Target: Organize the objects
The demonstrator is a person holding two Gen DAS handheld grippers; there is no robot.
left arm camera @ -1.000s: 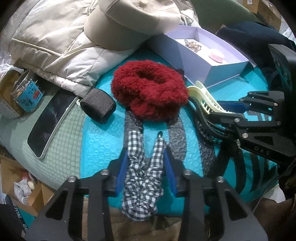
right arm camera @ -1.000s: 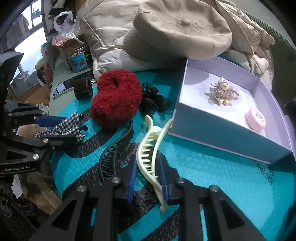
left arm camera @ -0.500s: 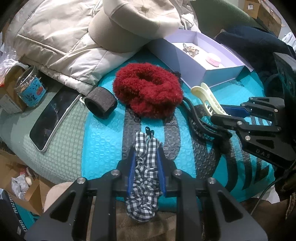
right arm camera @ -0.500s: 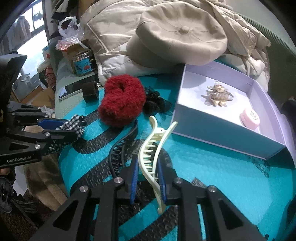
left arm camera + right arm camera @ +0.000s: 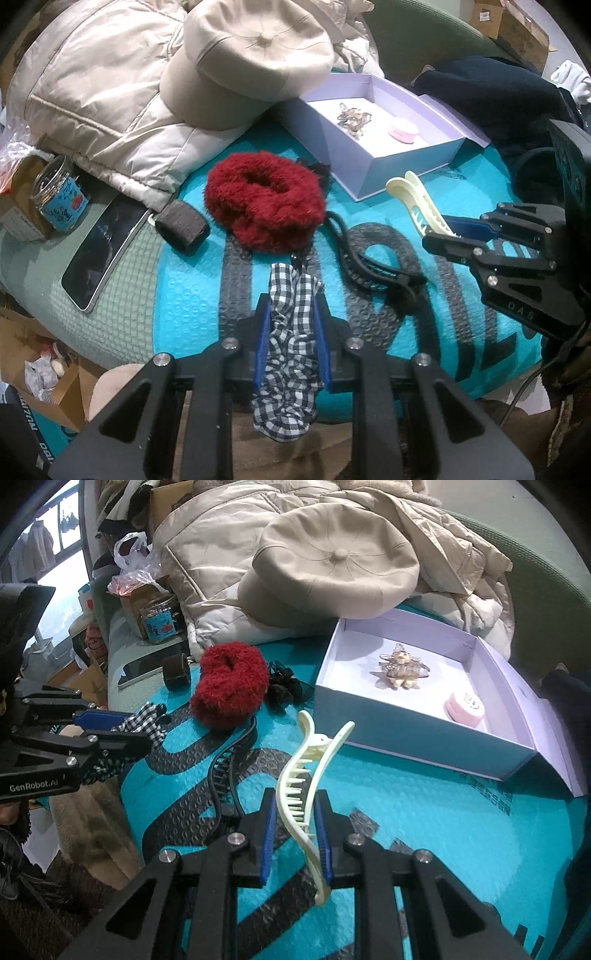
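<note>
My left gripper [image 5: 291, 306] is shut on a black-and-white checked scrunchie [image 5: 290, 354], lifted off the teal bubble mailer [image 5: 192, 295]. In the right wrist view that scrunchie [image 5: 142, 720] hangs from the left gripper [image 5: 142, 727] at the left. My right gripper [image 5: 295, 801] is shut on a cream claw hair clip [image 5: 306, 771], held above the mailer just short of the lilac open box [image 5: 424, 734]. Inside the box lie a beige hair clip [image 5: 402, 668] and a pink round case [image 5: 465, 705]. A fuzzy red scrunchie [image 5: 262, 203], a black claw clip [image 5: 369, 266] and a black bow [image 5: 284, 686] rest on the mailer.
A beige cap [image 5: 255, 59] on a cream puffer jacket [image 5: 92, 96] crowds the box's far side. A grey band roll [image 5: 183, 229], a phone [image 5: 103, 251] and a glass jar [image 5: 59, 195] sit at the left. Dark clothing [image 5: 491, 92] lies behind the box.
The left gripper closed on the checked scrunchie and lifted it. The right gripper rose with the cream clip and drew back a little from the box.
</note>
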